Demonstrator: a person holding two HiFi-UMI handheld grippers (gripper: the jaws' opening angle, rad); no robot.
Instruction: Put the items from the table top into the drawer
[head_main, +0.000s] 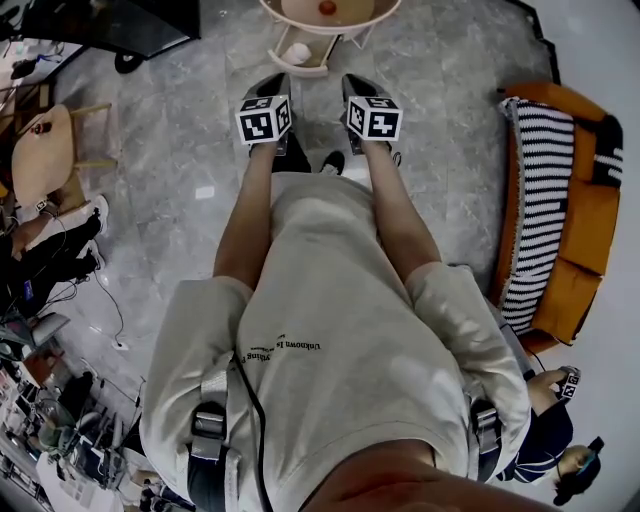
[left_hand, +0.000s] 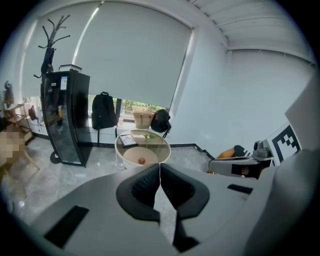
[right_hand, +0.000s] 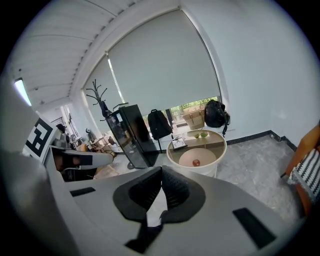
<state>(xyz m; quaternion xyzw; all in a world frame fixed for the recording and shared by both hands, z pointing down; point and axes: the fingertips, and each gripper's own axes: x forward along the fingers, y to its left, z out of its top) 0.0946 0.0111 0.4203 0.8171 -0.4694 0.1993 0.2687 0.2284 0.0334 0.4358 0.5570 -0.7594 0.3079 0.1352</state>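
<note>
Holds left gripper and right gripper out front, jaws together, empty — seemingly a ready pose, nothing within reach; green items and book on round surface — well ahead.

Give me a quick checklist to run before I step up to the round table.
1. Left gripper empty, jaws together: ok.
2. Right gripper empty, jaws together: ok.
3. Round table in sight ahead of both grippers: ok.
4. Items spotted on it, namely a small red round thing, two green things and a flat framed thing: ok.
5. Table within reach: not ok, open floor lies between.
6. Drawer found and open: cannot tell.
</note>
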